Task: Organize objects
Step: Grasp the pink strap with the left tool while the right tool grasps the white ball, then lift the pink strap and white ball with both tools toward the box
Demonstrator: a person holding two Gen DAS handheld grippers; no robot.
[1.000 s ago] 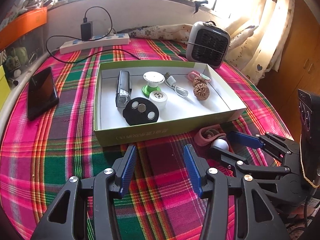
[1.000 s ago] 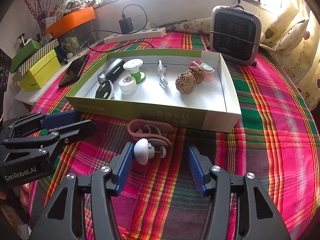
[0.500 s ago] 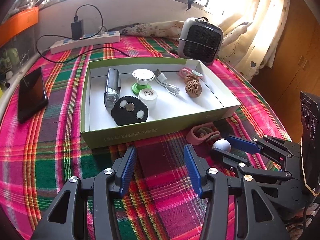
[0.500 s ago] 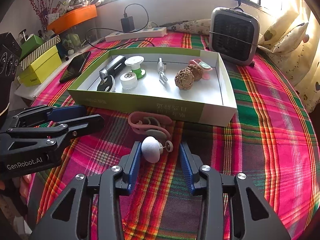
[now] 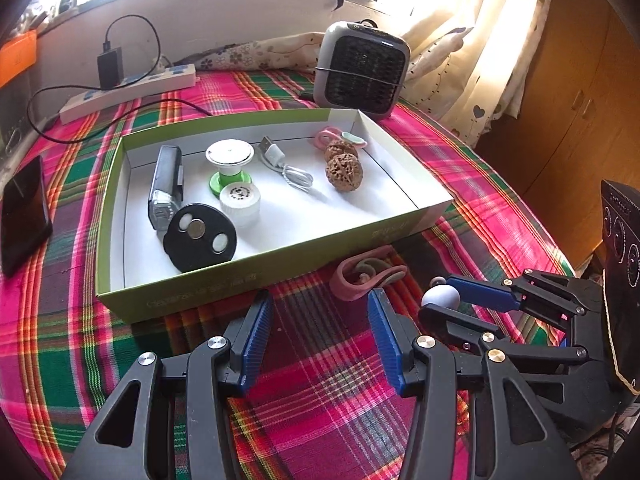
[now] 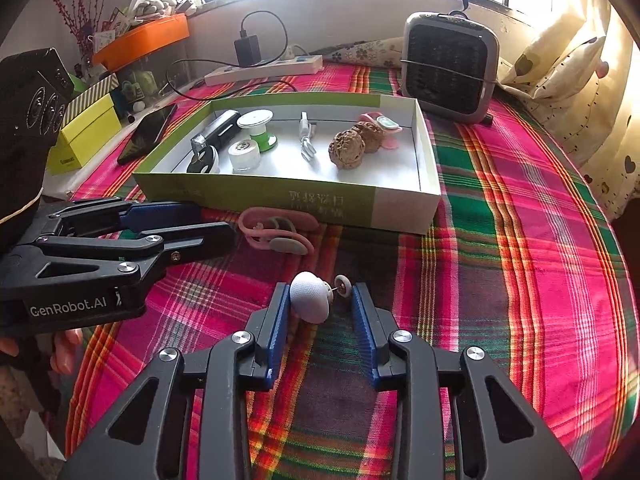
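A small white knob with a pin and a little disc (image 6: pixel 310 298) lies on the plaid cloth between the jaws of my right gripper (image 6: pixel 320 287). The jaws are closing; the dome rests against the left pad and the disc touches the right pad. The left wrist view shows the same knob (image 5: pixel 440 296) inside my right gripper (image 5: pixel 438 298). A pink looped band (image 6: pixel 276 232) lies just before the green-and-white box (image 6: pixel 260 196). My left gripper (image 5: pixel 319 300) stands open and empty above the cloth, near the pink band (image 5: pixel 360 276) and the box's front wall (image 5: pixel 240 280).
The box holds a black disc (image 5: pixel 200 236), a grey lamp (image 5: pixel 166 184), a green-and-white spool (image 5: pixel 230 160), a white cable, two walnuts (image 5: pixel 344 172) and a pink watch. A small heater (image 5: pixel 360 72), a power strip (image 5: pixel 128 88) and a phone (image 5: pixel 22 212) lie around it.
My right gripper's jaws have narrowed from wide apart to close around the white knob. The left gripper has drifted right, its tips now nearer the pink band.
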